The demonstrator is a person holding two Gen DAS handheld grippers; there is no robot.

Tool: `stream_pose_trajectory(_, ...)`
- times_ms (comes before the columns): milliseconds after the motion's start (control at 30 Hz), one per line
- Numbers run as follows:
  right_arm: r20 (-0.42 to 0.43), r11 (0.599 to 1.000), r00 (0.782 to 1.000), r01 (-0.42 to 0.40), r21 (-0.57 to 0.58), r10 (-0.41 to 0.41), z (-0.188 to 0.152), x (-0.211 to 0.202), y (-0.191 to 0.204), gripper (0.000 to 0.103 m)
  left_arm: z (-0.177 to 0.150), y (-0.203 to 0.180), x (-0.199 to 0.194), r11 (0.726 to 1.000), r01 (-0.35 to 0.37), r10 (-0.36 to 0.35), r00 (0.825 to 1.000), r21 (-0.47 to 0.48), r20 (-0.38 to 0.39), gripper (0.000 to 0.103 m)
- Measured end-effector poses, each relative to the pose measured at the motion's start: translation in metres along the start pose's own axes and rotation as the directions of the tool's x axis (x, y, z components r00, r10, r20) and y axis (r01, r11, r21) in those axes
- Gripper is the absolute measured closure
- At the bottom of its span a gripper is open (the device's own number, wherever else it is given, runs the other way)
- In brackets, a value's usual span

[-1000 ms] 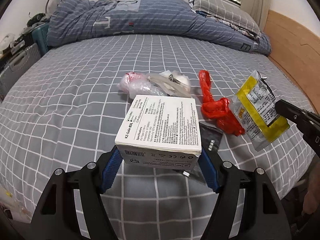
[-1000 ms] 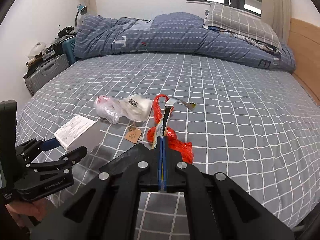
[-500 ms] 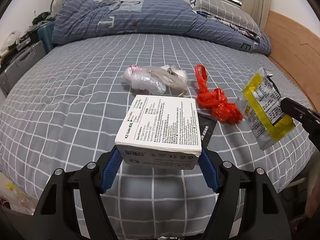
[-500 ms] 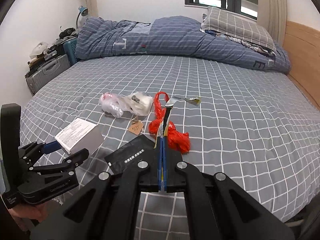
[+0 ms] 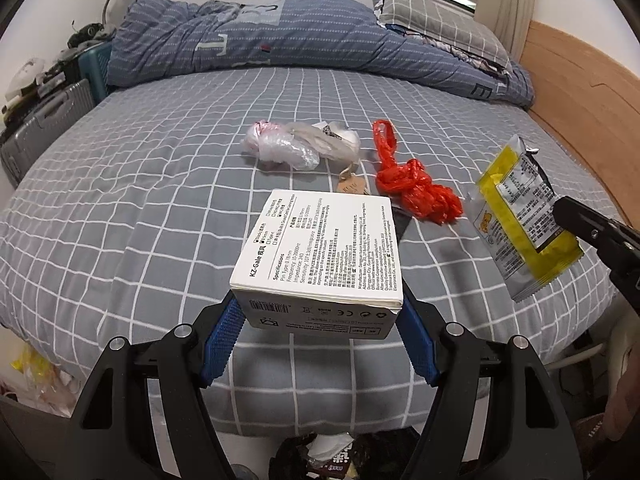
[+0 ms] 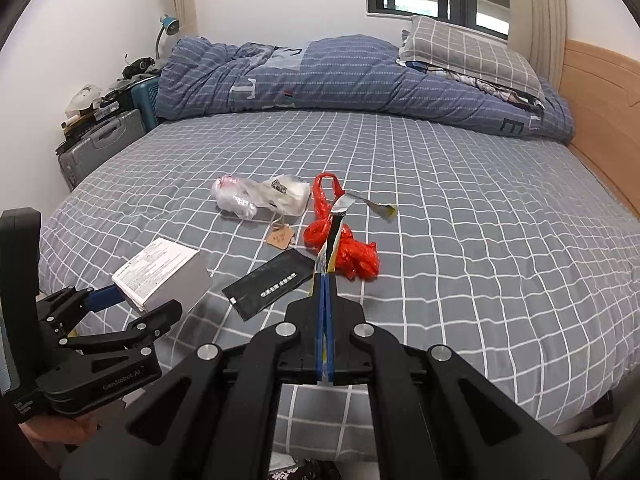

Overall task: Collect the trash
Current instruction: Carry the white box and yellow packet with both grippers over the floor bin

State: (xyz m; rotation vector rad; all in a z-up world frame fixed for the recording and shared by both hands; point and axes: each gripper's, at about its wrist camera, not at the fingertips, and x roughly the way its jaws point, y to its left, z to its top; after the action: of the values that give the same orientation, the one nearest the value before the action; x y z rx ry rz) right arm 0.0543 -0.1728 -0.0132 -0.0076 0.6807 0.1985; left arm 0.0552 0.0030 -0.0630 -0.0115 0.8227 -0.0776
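My left gripper (image 5: 318,312) is shut on a white printed box (image 5: 320,252), held above the near edge of the bed; the box (image 6: 160,276) also shows at the left of the right wrist view. My right gripper (image 6: 325,280) is shut on a yellow and silver snack wrapper (image 5: 520,208), seen edge-on (image 6: 334,236) in its own view. On the grey checked sheet lie a red plastic bag (image 5: 412,184), a crumpled clear bag (image 5: 288,146) with white wadding, a brown paper tag (image 6: 280,236) and a flat black packet (image 6: 272,286).
A rolled blue duvet (image 5: 280,36) and a checked pillow (image 6: 468,52) lie at the head of the bed. A wooden board (image 5: 580,92) runs along the right side. Suitcases (image 6: 100,144) stand at the left. Wrappers show in a dark container (image 5: 328,456) below the bed edge.
Both grippers have drawn back from the bed with the box and the wrapper still held. The trash on the sheet looks farther off, and the bed's near edge and the container below have come into view.
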Motion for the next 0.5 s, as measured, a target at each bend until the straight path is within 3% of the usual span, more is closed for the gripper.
stream_pose_trajectory(500,0.006,1.0,1.0,0.004,-0.005,-0.004,-0.031,-0.034,0.013,0.103,-0.029,-0.003,-0.03,1.0,0.009,-0.009,1.0,0.017,-0.004,0.034)
